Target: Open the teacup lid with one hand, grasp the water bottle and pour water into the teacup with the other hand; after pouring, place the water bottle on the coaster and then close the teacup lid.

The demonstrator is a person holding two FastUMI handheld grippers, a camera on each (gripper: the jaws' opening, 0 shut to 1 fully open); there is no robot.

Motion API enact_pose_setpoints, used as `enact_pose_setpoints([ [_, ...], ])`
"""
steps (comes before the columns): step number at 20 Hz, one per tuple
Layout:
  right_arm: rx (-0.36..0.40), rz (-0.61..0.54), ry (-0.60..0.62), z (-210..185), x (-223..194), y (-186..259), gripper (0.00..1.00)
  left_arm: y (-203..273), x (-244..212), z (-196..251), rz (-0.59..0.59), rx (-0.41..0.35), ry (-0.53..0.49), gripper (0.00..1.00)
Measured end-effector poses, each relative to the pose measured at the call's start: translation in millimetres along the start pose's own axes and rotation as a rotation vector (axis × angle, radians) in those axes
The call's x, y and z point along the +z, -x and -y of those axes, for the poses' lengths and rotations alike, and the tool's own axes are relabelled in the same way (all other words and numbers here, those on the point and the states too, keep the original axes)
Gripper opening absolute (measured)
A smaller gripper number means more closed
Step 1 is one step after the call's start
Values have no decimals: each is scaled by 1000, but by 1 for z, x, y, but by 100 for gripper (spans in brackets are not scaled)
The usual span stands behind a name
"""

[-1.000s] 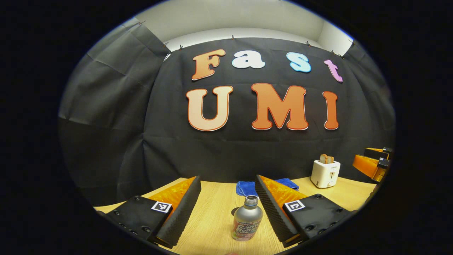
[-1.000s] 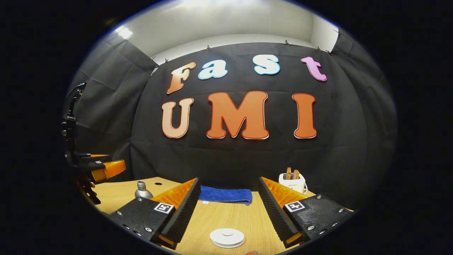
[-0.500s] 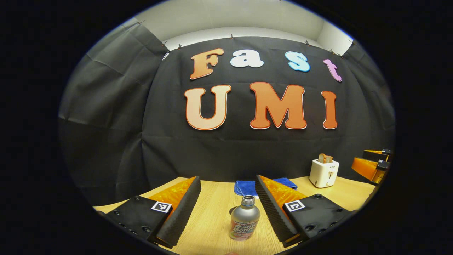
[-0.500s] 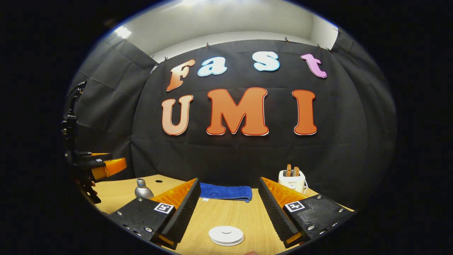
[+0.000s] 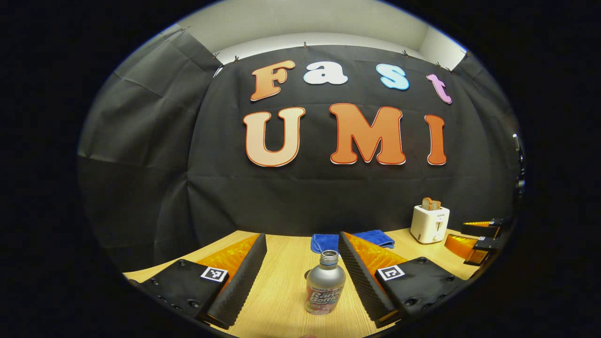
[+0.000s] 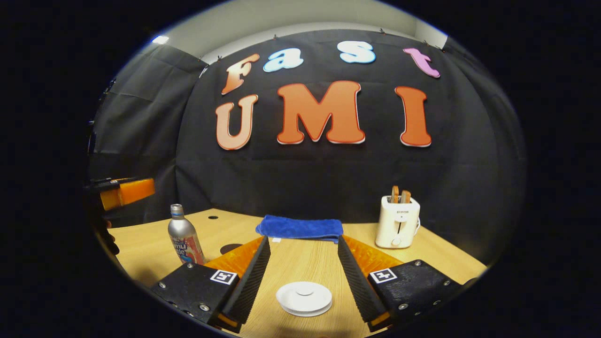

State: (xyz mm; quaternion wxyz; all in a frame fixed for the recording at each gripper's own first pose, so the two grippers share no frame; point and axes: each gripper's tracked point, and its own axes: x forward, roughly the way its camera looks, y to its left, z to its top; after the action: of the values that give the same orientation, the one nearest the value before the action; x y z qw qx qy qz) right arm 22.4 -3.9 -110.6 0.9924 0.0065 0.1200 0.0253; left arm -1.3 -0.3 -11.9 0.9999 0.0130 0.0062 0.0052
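Observation:
A silver, uncapped water bottle [image 5: 325, 286] stands upright on the wooden table [image 5: 281, 300]. My left gripper [image 5: 302, 241] is open, its jaws on either side of the bottle and not touching it. In the right gripper view the white teacup lid [image 6: 304, 297] with its small knob lies low between the fingers of my open right gripper [image 6: 303, 241], apart from both; the cup body under it is hidden. The bottle [image 6: 183, 234] stands to the left there. A dark round coaster [image 6: 230, 247] lies beside it, partly behind my finger.
A folded blue towel [image 6: 300, 228] lies at the table's back edge. A white toaster [image 6: 398, 223] holding bread stands at the back right. The right gripper [image 5: 476, 237] shows at the far right of the left gripper view.
The right gripper has tipped down and come nearer the lid, so more of the table, bottle and toaster shows. The left gripper has shifted only slightly around the bottle.

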Motion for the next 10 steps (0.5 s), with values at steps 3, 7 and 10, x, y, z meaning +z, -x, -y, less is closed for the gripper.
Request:
enact_pose_setpoints([
  [3,-7,-63,-11,4,-22,-12,84,-1,-5,-1,-13,4,-3,100],
  [7,4,-137,4,4,-47,-22,78,-2,-16,-2,-38,7,-1,100],
  [10,26,-184,18,-3,-65,-26,65,-1,-22,-3,-53,16,-8,100],
])
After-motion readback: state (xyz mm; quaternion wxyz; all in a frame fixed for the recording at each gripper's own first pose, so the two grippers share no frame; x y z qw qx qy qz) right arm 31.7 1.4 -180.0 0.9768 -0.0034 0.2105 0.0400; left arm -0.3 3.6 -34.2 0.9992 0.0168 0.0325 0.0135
